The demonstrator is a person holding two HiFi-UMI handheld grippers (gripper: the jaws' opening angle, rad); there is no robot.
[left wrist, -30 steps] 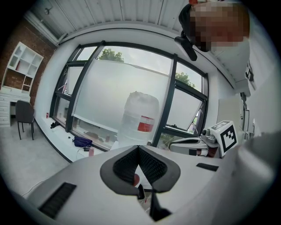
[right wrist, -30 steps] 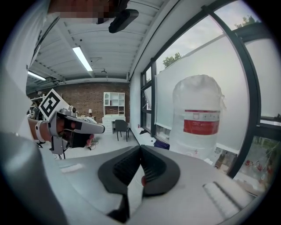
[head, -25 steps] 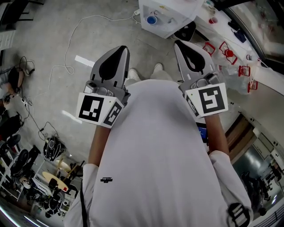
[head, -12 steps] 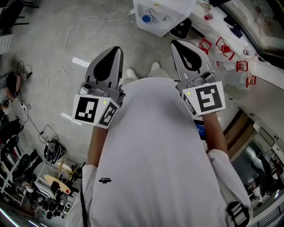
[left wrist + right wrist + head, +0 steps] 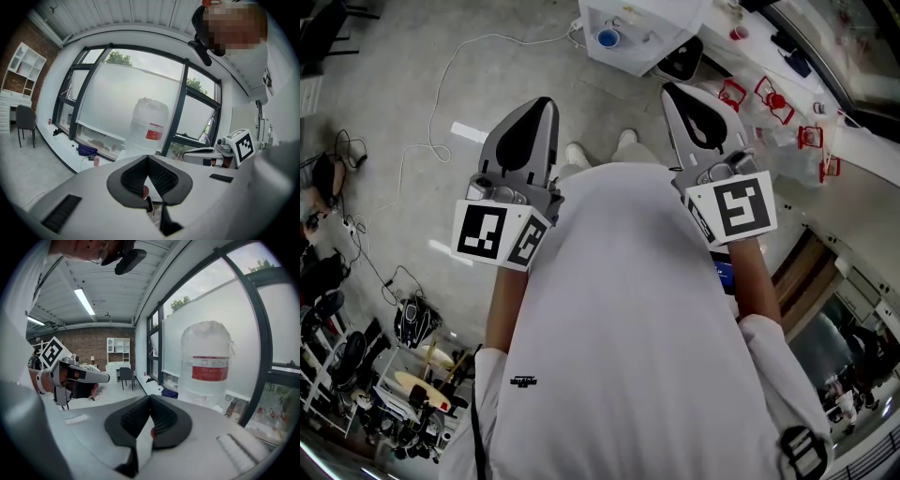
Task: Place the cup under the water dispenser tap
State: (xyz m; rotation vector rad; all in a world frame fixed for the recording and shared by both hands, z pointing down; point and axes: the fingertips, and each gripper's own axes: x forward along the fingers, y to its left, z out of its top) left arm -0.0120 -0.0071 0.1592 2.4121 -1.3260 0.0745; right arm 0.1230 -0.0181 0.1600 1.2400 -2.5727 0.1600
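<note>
Floor (image 5: 403,75) ahead open; water dispenser (image 5: 642,42) blocks beyond; cable (image 5: 502,37) left; ledge (image 5: 867,155) right.

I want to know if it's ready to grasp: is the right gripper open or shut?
Shut: the right gripper shows its jaws meeting at the tips, nothing held between them.
</note>
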